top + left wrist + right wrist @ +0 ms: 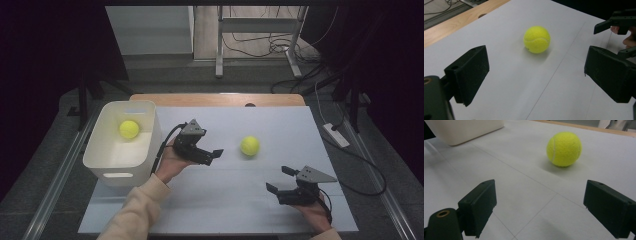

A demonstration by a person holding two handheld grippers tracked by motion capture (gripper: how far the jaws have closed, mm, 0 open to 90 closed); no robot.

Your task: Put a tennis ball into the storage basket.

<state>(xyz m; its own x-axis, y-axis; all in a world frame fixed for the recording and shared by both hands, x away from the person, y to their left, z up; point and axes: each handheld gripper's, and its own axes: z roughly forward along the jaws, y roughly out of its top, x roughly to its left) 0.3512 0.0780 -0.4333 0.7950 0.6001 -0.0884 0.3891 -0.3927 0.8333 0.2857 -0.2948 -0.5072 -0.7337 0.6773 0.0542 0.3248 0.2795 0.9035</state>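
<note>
White table sheet (pixel 280 125) bears a tennis ball (pixel 249 146); left claw (pixel 214 155) and right claw (pixel 280 179) spread.

Ball (pixel 249 145) between grippers; another in bin (pixel 109 159).

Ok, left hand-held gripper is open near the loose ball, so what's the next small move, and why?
Probably ease the left hand-held gripper forward until its open jaws straddle the ball on the table. The ball lies just ahead, untouched, while another ball already sits in the white bin.

floor: grey carpet (pixel 165 75) | table: wooden edge (pixel 215 99) | beyond: metal stand legs (pixel 219 50), loose cables (pixel 280 47) | sides: dark
</note>
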